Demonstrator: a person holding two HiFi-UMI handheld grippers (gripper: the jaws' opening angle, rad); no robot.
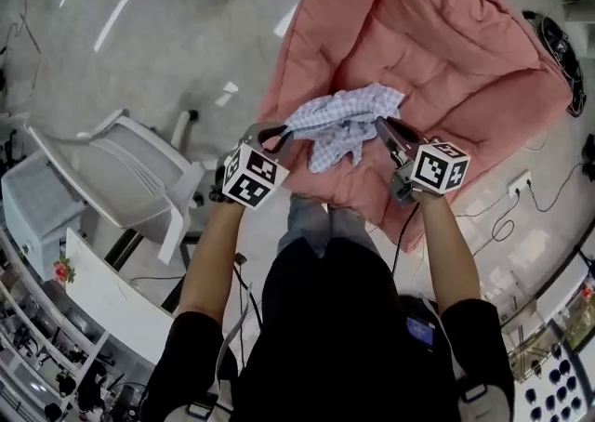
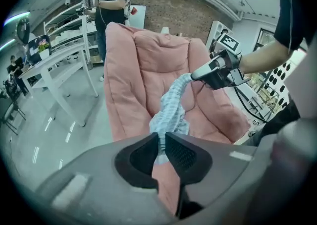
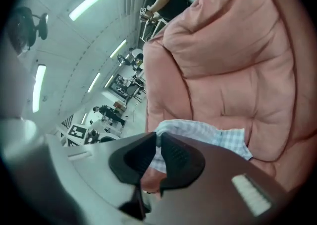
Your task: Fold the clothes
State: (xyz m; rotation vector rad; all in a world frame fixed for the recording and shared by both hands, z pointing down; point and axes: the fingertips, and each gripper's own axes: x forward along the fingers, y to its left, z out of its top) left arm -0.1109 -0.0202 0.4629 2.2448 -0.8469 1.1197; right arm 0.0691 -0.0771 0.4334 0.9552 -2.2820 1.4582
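Holding up a checked garment (image 1: 342, 123), blue and white, over the seat of a pink padded armchair (image 1: 465, 67). Keeping it strung between both grippers, bunched and sagging in the middle, with the lowest fold drooping toward the cushion; cannot tell whether it brushes it.

Pinching the left end with the left gripper (image 1: 282, 136) and the right end with the right gripper (image 1: 381, 123), with the left one's marker cube (image 1: 253, 176) tilted up at the head camera.

Over to the left gripper view: clamping a thin twist of the cloth between closed fingers (image 2: 185, 154), with nothing but fabric in the gap. Roping the rest upward and across to the other gripper, higher up in front of the backrest.

Switching to the right gripper view: gripping a flat checked edge between shut fingers (image 3: 181, 157), with more fabric spreading out to the right just beyond the tips and pink upholstery filling the background.

Back in the head view: reaching forward with bare forearms out of black sleeves. Off to the left on the grey floor (image 1: 186, 30), a white chair (image 1: 121, 169), well apart from the armchair.

Far back in the left gripper view, a white desk (image 2: 54, 63) and a person (image 2: 113, 8) in black standing beside shelving.
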